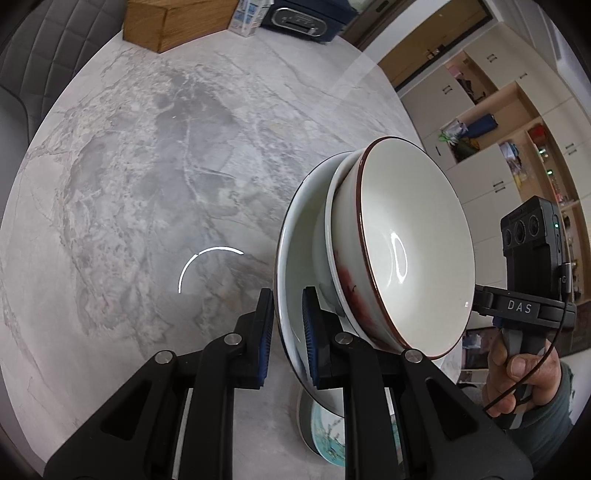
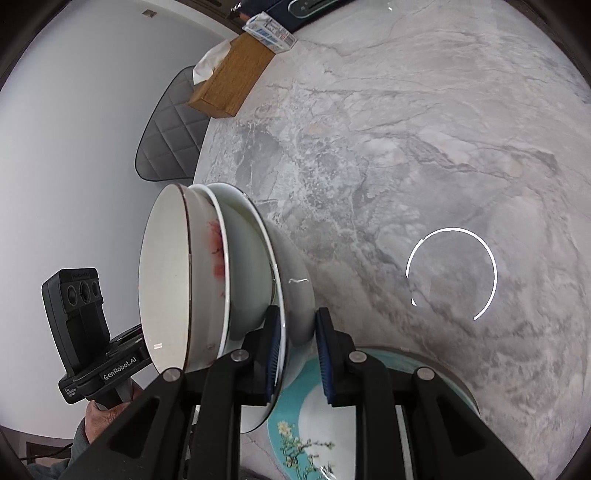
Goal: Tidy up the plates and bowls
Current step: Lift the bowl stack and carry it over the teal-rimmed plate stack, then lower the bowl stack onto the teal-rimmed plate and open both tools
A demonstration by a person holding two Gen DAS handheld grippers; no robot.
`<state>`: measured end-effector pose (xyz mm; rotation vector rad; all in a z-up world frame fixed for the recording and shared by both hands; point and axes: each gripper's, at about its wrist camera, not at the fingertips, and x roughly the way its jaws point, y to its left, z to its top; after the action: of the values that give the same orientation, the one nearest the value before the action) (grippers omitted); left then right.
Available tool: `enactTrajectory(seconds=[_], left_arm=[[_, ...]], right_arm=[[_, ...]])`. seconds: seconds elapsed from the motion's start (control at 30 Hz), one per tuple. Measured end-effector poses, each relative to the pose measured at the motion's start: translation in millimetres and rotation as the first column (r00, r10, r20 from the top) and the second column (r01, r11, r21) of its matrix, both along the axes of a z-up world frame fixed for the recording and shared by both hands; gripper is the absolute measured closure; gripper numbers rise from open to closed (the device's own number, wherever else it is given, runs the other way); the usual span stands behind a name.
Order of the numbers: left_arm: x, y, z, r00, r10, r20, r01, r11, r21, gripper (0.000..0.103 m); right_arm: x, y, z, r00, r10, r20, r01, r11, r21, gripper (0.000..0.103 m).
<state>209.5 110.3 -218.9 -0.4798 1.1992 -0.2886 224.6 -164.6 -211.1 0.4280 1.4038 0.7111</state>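
Plainly, the whole load hangs on two thin pinches. Starting at the left of the left wrist view, the marble table (image 1: 155,177) lies bare below, with the wooden box (image 1: 173,22) far back at its edge. The left gripper (image 1: 288,325) has its blue pads clamped on the rim of the white plate (image 1: 295,236), one pad on each face, and the plate is off the table. Nested on that plate are two bowls, the top one a brown-rimmed bowl (image 1: 413,236) with a red-patterned bowl (image 1: 340,280) under it. On the far side, the right gripper (image 2: 297,347) is closed on the opposite part of the same rim, as its own view shows. A hand (image 1: 517,376) holds its handle at the right edge of the left view. Below the lifted stack sits a teal floral plate (image 2: 295,435) on the table. The bowls are only resting on the plate, so, in my judgement, any tilt of it could slide them off towards the table. If the two hands drift apart or twist unevenly, the glazed rim may slip from a pad, and the stack would likely drop onto the teal plate beneath and chip it. A hasty set-down could also knock the plates together.
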Motion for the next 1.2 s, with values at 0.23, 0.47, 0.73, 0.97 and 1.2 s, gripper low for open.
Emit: enactTrajectory(seconds=[0.23,0.47,0.73,0.97,1.2], left_arm=[[-27,-40,11,0.997,-0.081,0.000,0.081,0.997,-0.007,0.090],[-54,-79,1,0.988,-0.153,-0.036,0.153,0.988,0.011,0.090],[-70,-103,-24,0.974,-0.216,-0.072,0.220,0.974,0.058,0.090],[-74,-112,-45,0.964,-0.239,-0.113,0.249,0.964,0.091,0.089],[-73,-114,-52,0.960,-0.255,-0.117,0.266,0.960,0.092,0.089]], right_arm=[[-43,-42,9,0.998,-0.068,-0.005,0.068,0.998,-0.016,0.082],[-85,-75,-7,0.989,-0.139,-0.045,0.138,0.990,-0.032,0.082],[-110,-92,-27,0.982,-0.173,-0.069,0.169,0.984,-0.063,0.082],[-118,-96,-47,0.980,-0.178,-0.090,0.171,0.982,-0.080,0.082],[-120,-96,-58,0.979,-0.181,-0.091,0.173,0.981,-0.084,0.082]])
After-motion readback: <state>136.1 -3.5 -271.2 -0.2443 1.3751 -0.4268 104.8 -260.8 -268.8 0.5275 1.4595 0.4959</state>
